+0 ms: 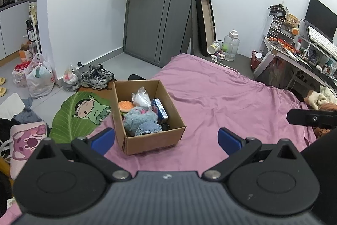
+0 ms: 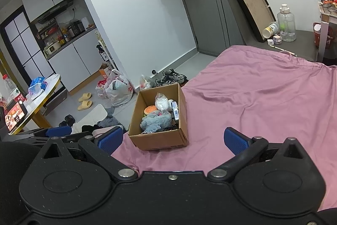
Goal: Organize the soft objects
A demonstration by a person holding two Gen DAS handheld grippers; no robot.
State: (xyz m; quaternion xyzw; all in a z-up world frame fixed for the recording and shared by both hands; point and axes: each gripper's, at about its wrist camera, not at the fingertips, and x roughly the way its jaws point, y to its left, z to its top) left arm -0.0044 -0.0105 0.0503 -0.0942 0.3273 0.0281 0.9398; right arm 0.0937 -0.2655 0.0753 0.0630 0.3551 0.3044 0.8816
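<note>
An open cardboard box (image 1: 151,143) (image 2: 157,140) sits near the left edge of a bed with a pink sheet (image 1: 221,98) (image 2: 263,98). Inside lie a blue plush toy (image 1: 140,120) (image 2: 155,121), a burger-shaped plush (image 1: 125,106) (image 2: 150,109), a clear bag of white stuff (image 1: 141,97) (image 2: 161,103) and a blue-and-white carton (image 1: 161,112) (image 2: 175,112). My left gripper (image 1: 166,139) is open just in front of the box, nothing between its blue pads. My right gripper (image 2: 173,139) is open too, empty, with the box between and beyond its fingers. The left gripper's blue pad (image 2: 59,131) shows at the left of the right wrist view.
Left of the bed lie a leaf-shaped rug (image 1: 78,115), a pink cushion (image 1: 25,140), sneakers (image 1: 96,77) and plastic bags (image 1: 40,79). A grey door (image 1: 160,14) stands beyond. A cluttered desk (image 1: 299,56) is at the right; a round table (image 2: 35,102) stands at the left.
</note>
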